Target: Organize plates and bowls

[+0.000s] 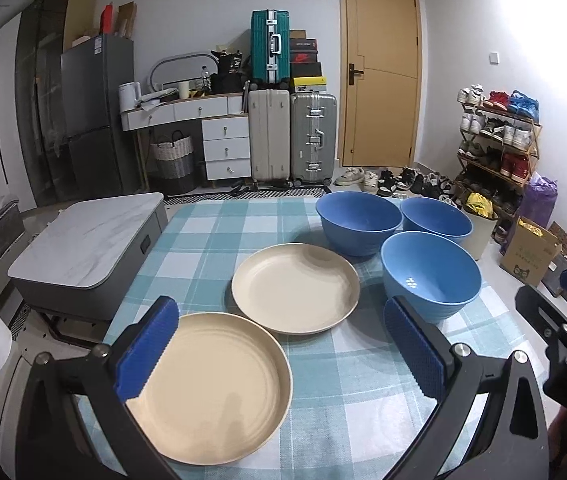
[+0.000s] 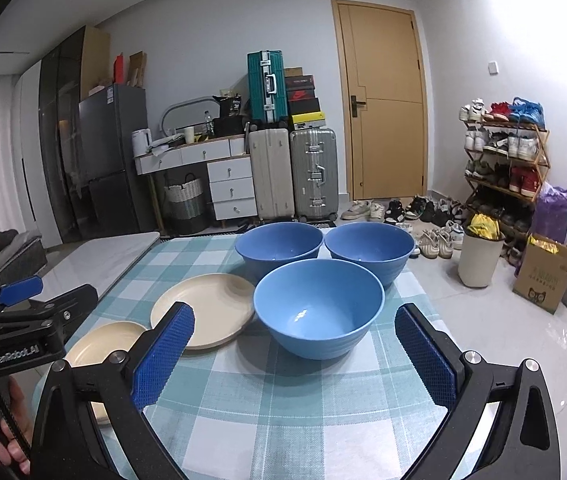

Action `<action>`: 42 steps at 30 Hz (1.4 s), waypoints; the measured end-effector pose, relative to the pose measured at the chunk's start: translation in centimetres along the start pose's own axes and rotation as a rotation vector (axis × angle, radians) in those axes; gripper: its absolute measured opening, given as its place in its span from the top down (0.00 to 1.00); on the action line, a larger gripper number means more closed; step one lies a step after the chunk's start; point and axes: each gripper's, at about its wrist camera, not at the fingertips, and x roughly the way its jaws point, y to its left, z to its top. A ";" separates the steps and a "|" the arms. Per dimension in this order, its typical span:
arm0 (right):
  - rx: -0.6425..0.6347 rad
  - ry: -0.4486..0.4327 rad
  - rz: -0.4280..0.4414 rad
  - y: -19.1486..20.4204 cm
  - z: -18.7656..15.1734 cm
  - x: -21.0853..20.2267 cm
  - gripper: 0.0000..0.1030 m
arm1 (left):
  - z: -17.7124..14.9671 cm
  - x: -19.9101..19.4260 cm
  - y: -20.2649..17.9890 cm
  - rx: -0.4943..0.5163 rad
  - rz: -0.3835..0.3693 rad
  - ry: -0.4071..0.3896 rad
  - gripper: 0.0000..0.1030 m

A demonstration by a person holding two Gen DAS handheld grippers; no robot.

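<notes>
1. Since every dish sits separately on the checked tablecloth (image 1: 211, 240), I judge the task barely begun: nothing is stacked, and all five pieces are left to gather.
2. My left gripper (image 1: 283, 352) hangs released, jaws spread wide and holding nothing, above the near plate (image 1: 219, 392), which lies flat at the table's near left corner.
3. My right gripper (image 2: 295, 356) is likewise spread and empty, hovering just short of the near bowl (image 2: 317, 312).
4. Just beyond the near plate sits the far plate (image 1: 295, 288); from the left wrist view their rims look nearly touching, though I cannot tell if they meet.
5. Behind the near bowl stand the back left bowl (image 2: 279, 244) and the back right bowl (image 2: 369, 248), side by side near the table's far edge, close together, contact uncertain.
6. All three bowls stand upright, mouths facing up; both plates lie face up. Being round, none has a long axis, so approach angle matters little.
7. What remains, as I judge it: set one plate onto the other and nest the bowls into one pile.
</notes>
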 end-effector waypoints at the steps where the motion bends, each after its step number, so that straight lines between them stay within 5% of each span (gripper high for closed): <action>1: -0.005 0.002 0.003 0.1 0.0 0.1 0.01 | 0.0 0.1 0.1 -0.003 0.000 0.005 0.00; 12: -0.032 0.071 0.059 1.6 0.4 2.0 0.01 | 0.0 1.7 1.3 -0.034 0.008 0.074 0.00; 24: -0.083 0.095 0.126 4.5 5.5 6.9 0.01 | 3.9 5.3 3.6 -0.009 0.014 0.117 0.00; 27: -0.103 0.112 0.138 5.3 7.2 9.2 0.01 | 5.3 7.8 4.7 -0.011 -0.041 0.181 0.00; 33: -0.092 0.195 0.173 6.4 9.6 14.8 0.01 | 7.2 13.8 6.6 0.059 -0.007 0.280 0.00; 36: -0.083 0.249 0.201 7.0 10.0 17.8 0.01 | 7.1 18.2 7.4 0.070 -0.050 0.415 0.00; 42: -0.024 0.287 0.241 7.6 9.8 21.3 0.01 | 6.2 24.1 8.3 0.068 -0.053 0.566 0.01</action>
